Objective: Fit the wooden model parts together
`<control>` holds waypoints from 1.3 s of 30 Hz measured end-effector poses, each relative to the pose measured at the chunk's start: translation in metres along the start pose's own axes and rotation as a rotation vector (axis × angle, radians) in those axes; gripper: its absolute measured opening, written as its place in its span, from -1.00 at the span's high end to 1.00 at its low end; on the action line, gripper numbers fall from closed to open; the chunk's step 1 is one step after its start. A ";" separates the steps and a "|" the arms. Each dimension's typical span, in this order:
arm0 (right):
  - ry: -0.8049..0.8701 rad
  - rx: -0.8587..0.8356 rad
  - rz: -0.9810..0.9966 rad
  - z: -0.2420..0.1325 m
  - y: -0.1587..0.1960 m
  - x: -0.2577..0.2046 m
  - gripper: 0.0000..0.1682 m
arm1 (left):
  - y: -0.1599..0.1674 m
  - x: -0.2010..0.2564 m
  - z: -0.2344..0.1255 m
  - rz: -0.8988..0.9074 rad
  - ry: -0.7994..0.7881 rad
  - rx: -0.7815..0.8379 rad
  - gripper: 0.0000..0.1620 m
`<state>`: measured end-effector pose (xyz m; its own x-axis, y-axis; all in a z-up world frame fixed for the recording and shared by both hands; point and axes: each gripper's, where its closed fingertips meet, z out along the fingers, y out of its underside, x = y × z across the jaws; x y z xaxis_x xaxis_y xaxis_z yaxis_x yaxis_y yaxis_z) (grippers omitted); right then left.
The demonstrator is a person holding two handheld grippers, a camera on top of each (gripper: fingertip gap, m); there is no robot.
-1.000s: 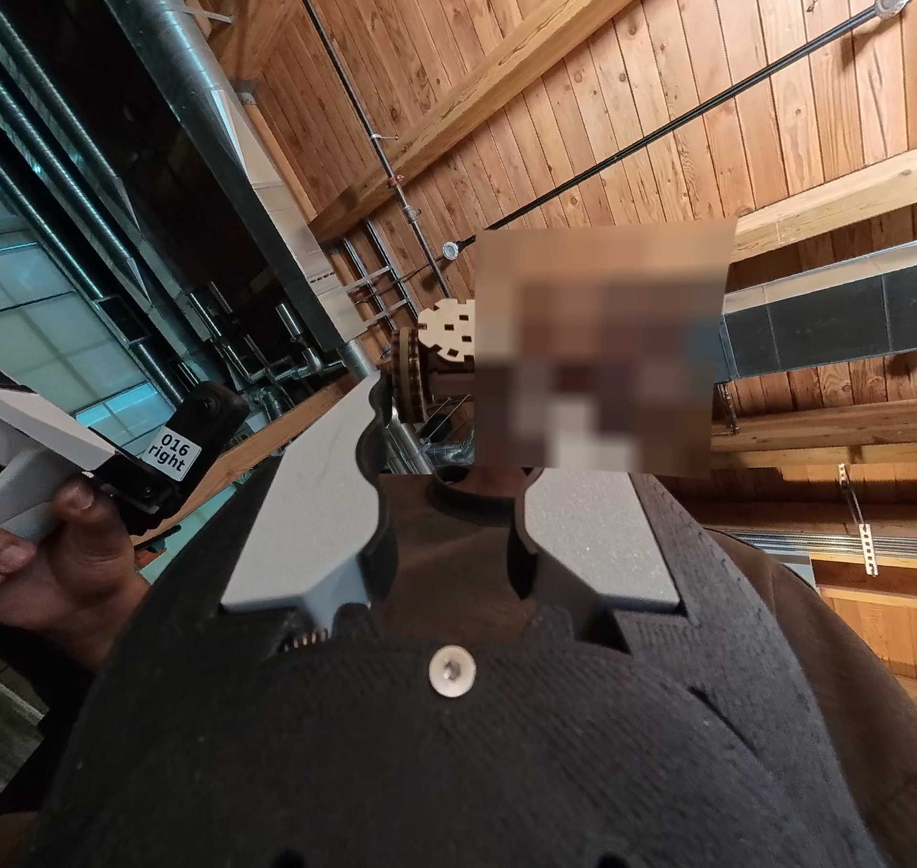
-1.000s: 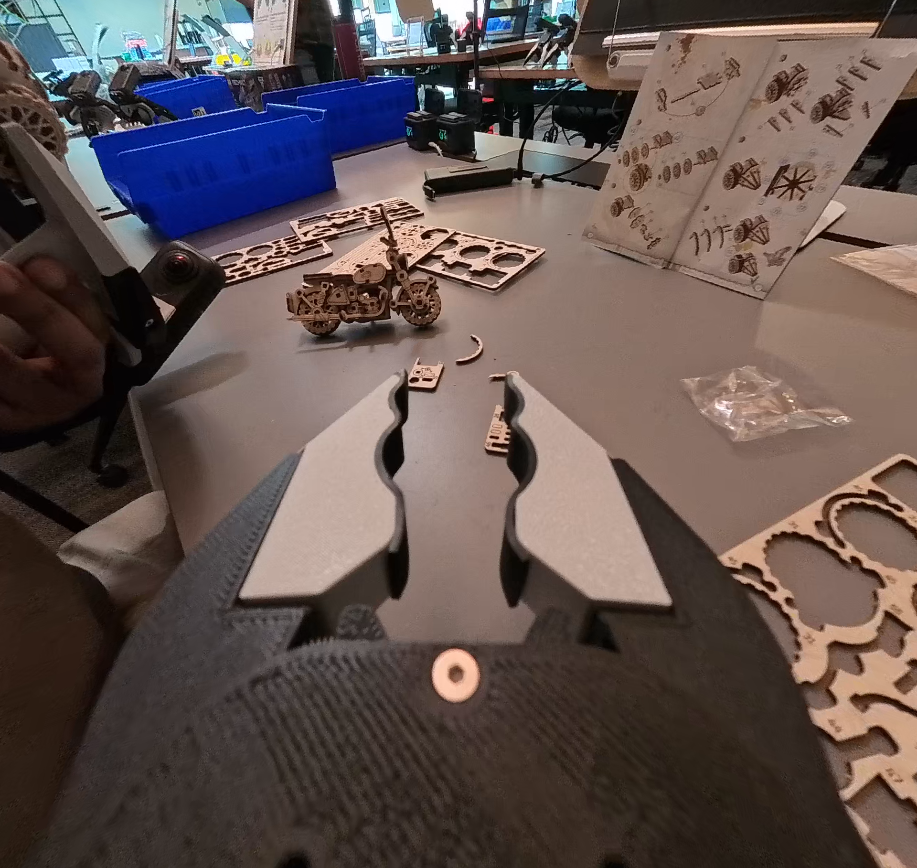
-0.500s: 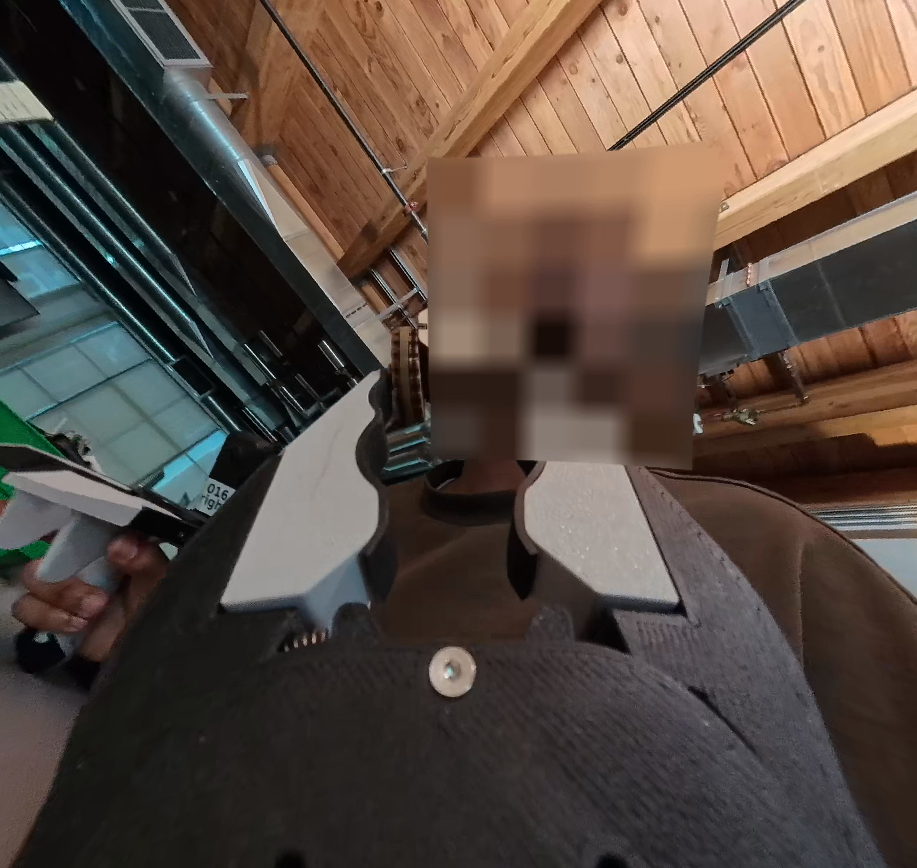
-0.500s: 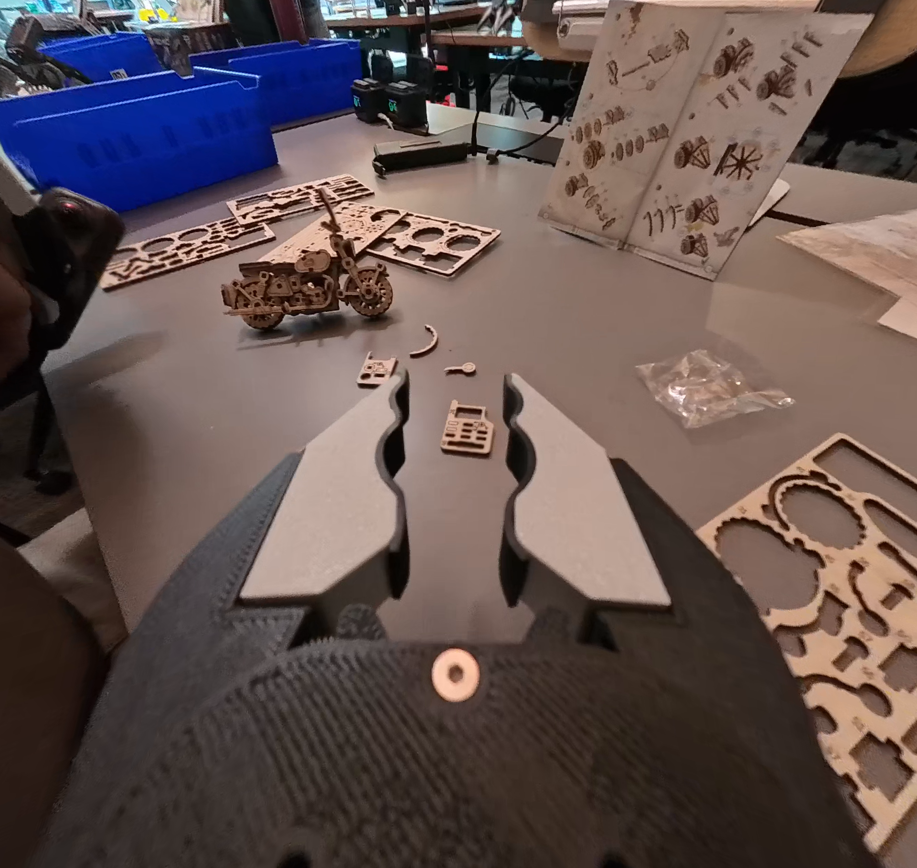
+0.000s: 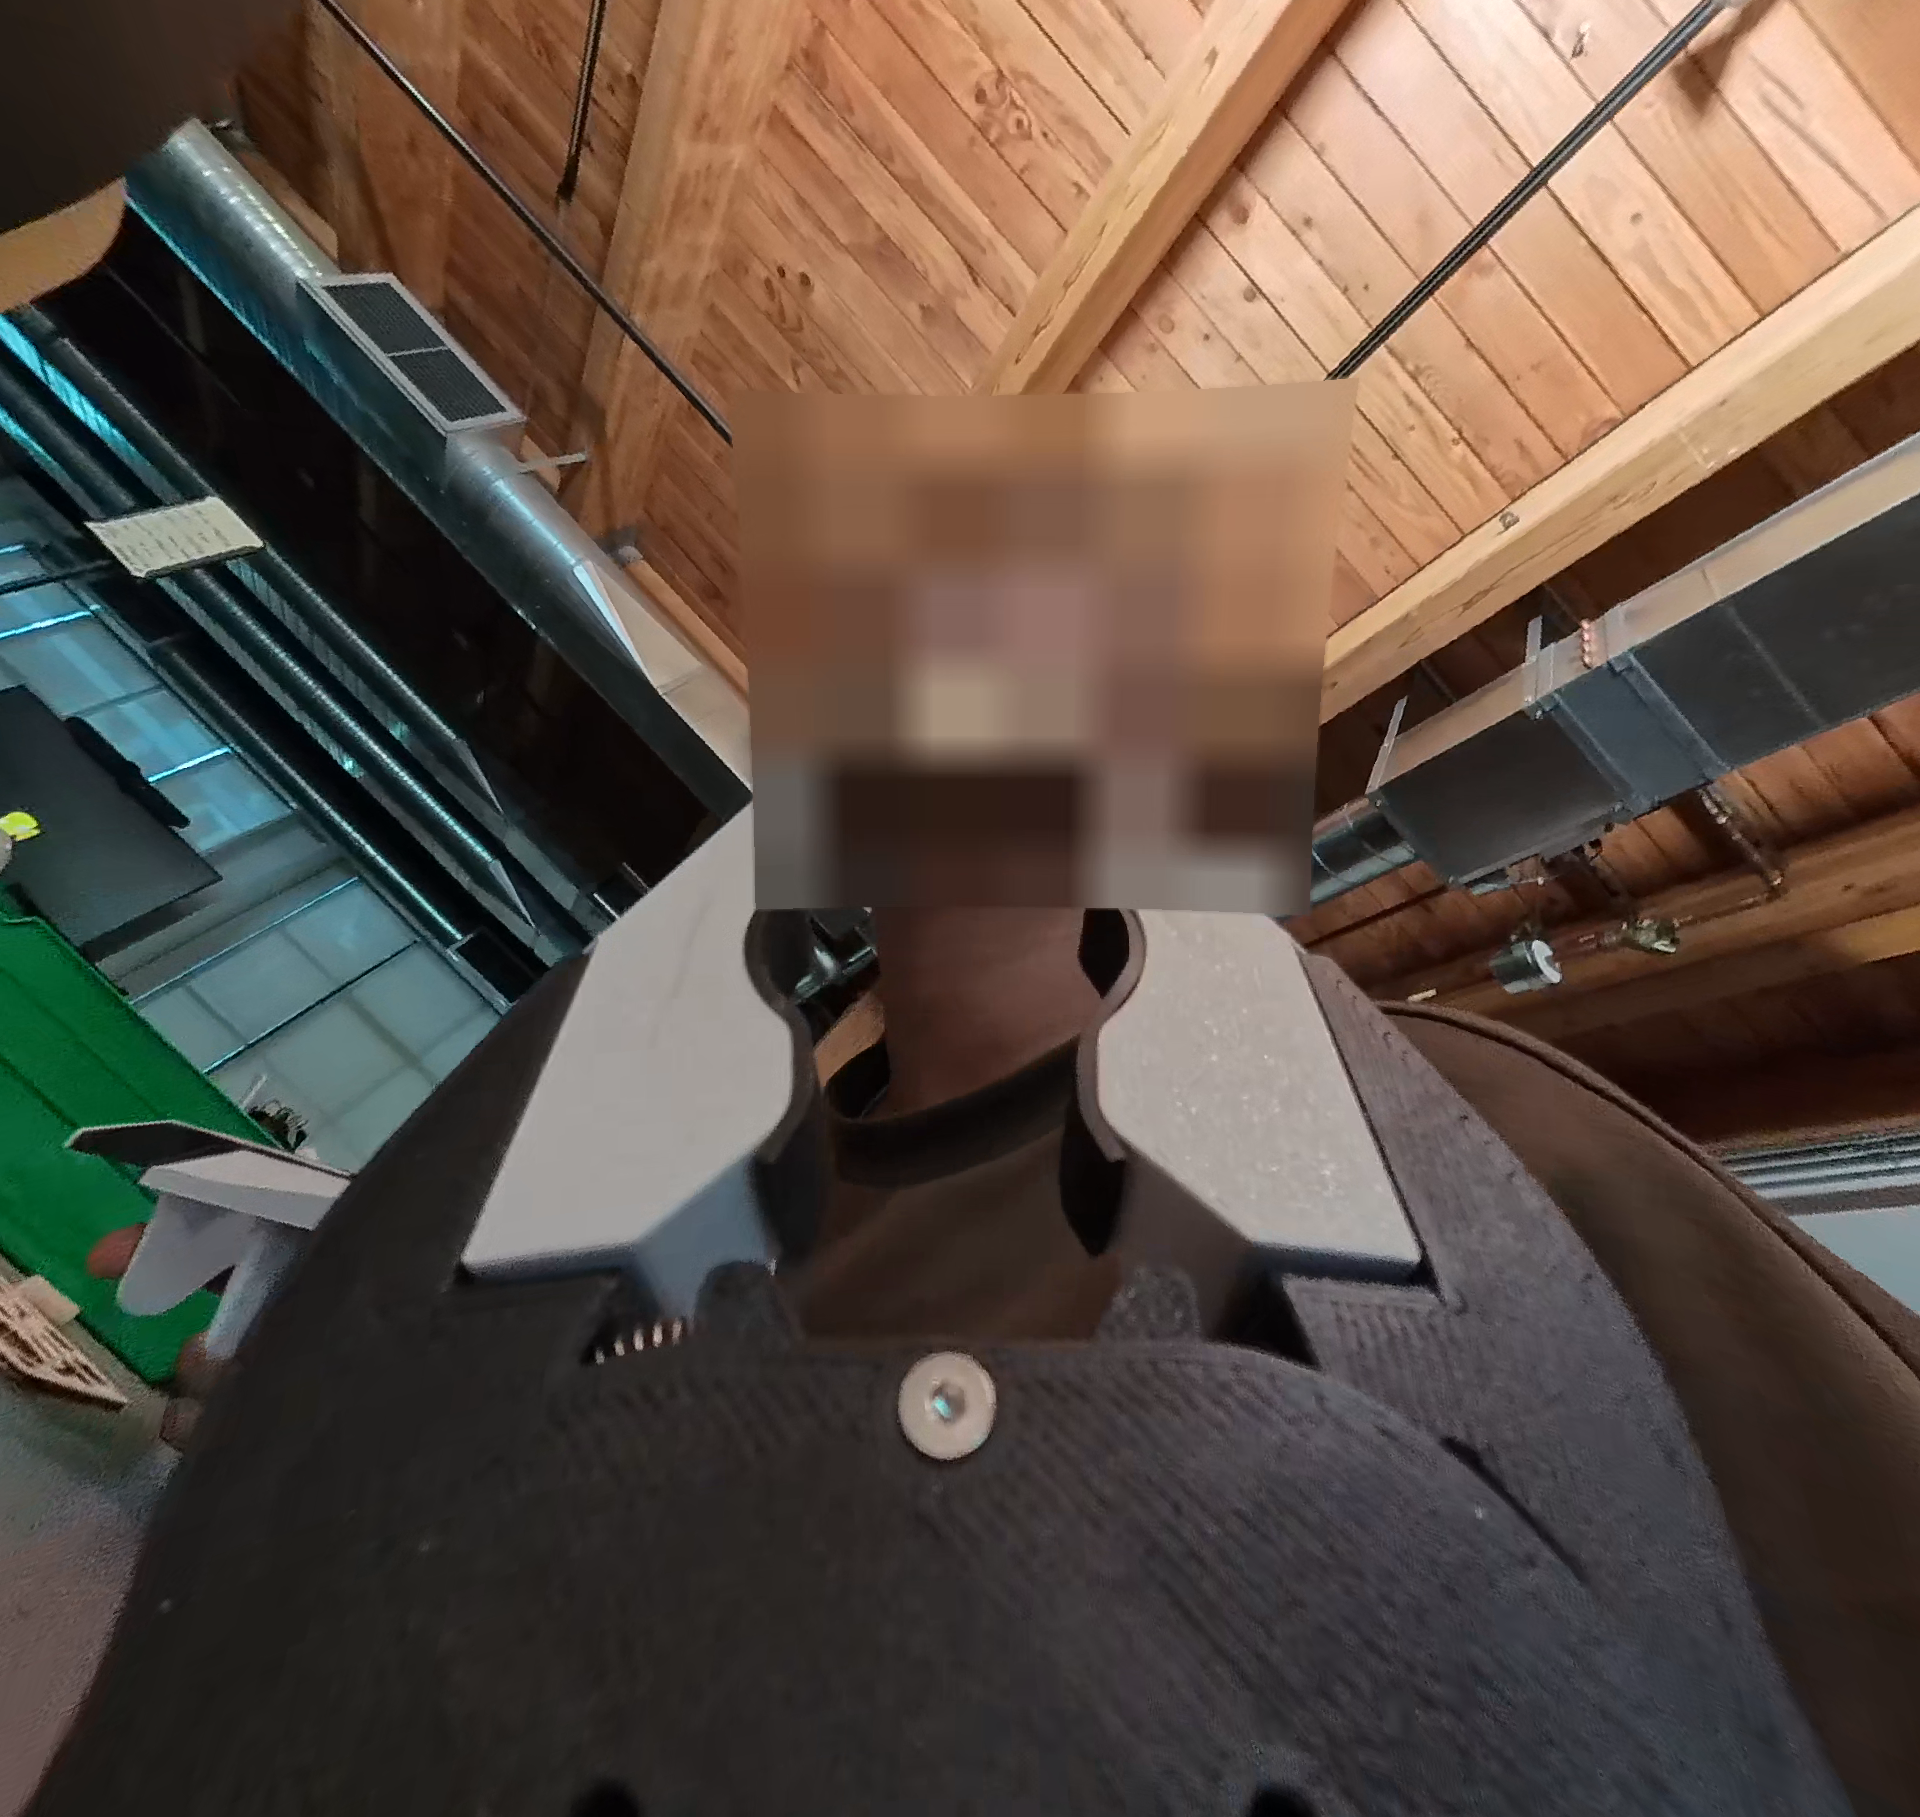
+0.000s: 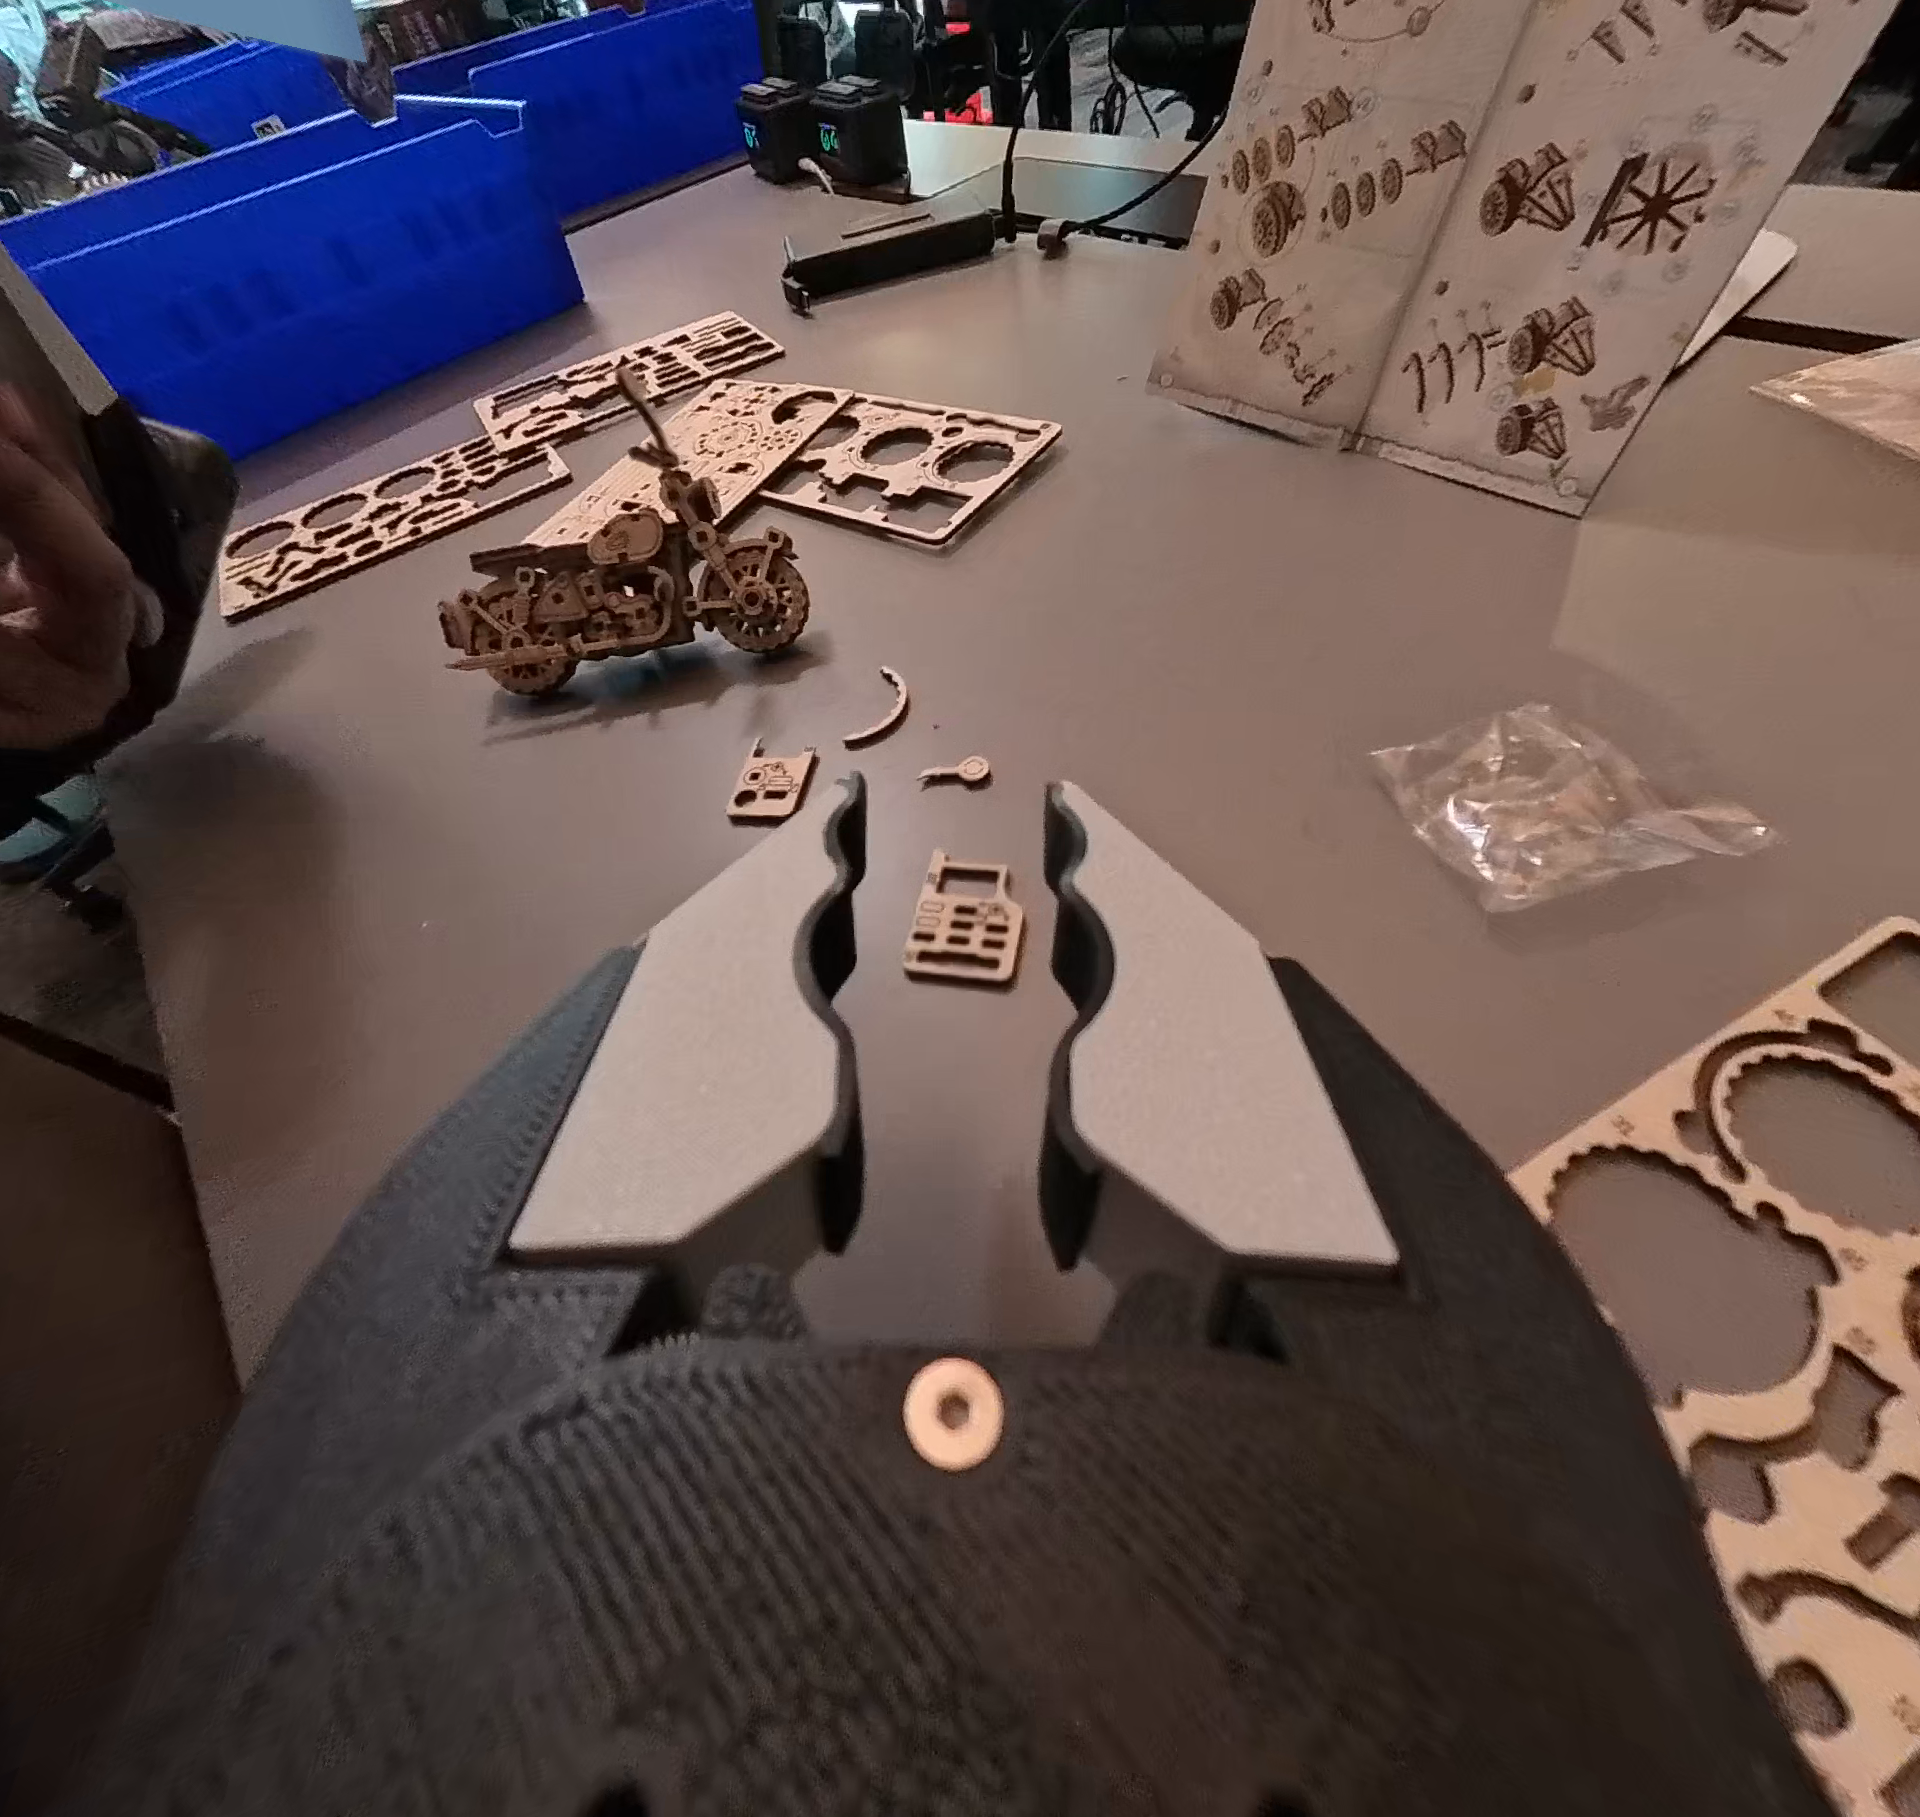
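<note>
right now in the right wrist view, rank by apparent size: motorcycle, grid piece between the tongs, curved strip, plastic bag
1. motorcycle and plastic bag: look about alike, and the bag lies nearer the camera, so I won't rank them
2. grid piece
3. curved strip

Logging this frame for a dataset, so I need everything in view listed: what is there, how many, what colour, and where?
Wooden motorcycle model: one, tan, upright on grey table.
Loose wooden parts: four, tan; grid piece between right gripper's fingers, plate, arc, pin beyond.
Punched wooden sheets: four, tan; three behind model, one near right.
Instruction sheet: one, beige, propped far right.
Plastic bag: one, clear, right.
Bins: blue, far left.
Left gripper: open, tips hidden, pointing at the ceiling.
Right gripper: open, empty.
</note>
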<state>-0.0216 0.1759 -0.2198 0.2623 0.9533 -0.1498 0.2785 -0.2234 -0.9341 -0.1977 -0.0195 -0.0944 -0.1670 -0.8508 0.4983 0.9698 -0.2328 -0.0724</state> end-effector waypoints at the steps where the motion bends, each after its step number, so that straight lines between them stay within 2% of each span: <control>1: -0.002 -0.005 0.005 0.002 0.000 0.001 0.61 | -0.001 -0.001 0.000 -0.005 0.003 0.003 0.44; 39: -0.032 -0.028 0.045 0.008 0.001 0.003 0.61 | -0.001 -0.001 0.000 -0.018 0.011 0.002 0.43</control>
<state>-0.0283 0.1806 -0.2239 0.2458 0.9481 -0.2016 0.2928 -0.2709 -0.9170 -0.1986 -0.0185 -0.0945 -0.1866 -0.8517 0.4897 0.9669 -0.2475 -0.0620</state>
